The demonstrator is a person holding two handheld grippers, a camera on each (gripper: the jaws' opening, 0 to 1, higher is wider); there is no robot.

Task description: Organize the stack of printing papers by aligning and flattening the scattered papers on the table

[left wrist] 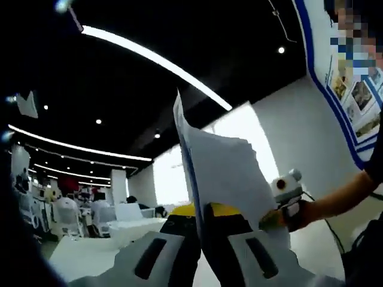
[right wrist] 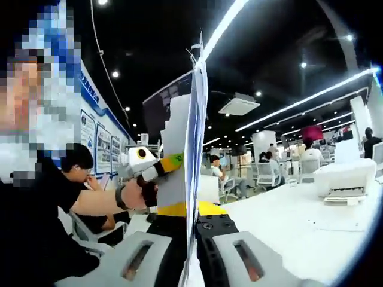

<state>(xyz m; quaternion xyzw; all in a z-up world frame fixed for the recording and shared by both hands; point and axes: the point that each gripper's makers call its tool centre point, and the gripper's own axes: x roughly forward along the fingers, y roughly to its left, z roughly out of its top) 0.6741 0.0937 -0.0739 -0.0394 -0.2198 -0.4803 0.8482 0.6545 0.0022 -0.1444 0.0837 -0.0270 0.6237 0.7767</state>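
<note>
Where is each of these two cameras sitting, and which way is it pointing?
Left gripper view: rides on the left hand-held gripper, looking up along its jaws, which are shut on the upright papers, toward the dark ceiling; the right hand-held gripper and the person's forearm come in from the right.
Right gripper view: rides on the right hand-held gripper, its jaws shut on the papers seen edge-on, looking across the white table; the left hand-held gripper and the person's arm show at left.
Shared: the papers, and each view shows the other gripper.
</note>
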